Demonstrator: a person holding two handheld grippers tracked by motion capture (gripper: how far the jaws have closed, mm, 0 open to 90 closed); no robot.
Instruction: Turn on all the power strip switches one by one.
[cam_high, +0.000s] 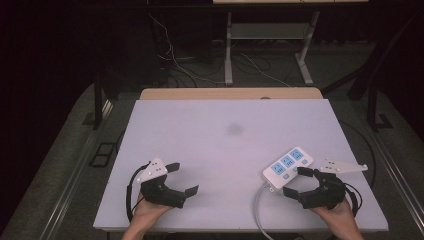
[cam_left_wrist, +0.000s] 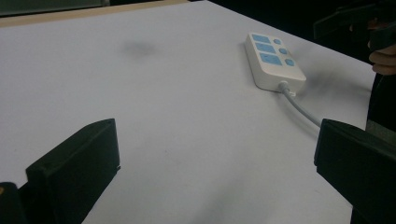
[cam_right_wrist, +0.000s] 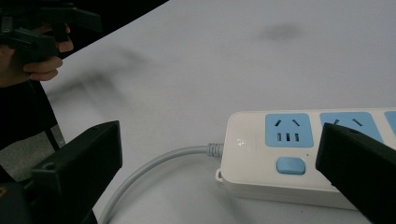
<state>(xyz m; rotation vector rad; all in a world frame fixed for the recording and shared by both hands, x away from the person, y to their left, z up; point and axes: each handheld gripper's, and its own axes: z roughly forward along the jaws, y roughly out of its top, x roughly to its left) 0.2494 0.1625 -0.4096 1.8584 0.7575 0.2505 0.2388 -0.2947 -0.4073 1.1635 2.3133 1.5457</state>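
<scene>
We see the white power strip (cam_high: 288, 167) lying flat near the right edge of the surface (cam_high: 225, 150), toward the near right corner, its grey cable (cam_high: 260, 210) running off the near edge and cut off there. Our right gripper (cam_high: 299, 182) sits just beside the strip's cable end, fingers spread wide, holding nothing; in the right gripper view one finger (cam_right_wrist: 359, 172) hides part of a blue socket. Our left gripper (cam_high: 182, 178) rests near the near left corner, fingers apart and empty. A faint dark smudge (cam_high: 234, 129) marks the middle; what it is we cannot tell.
</scene>
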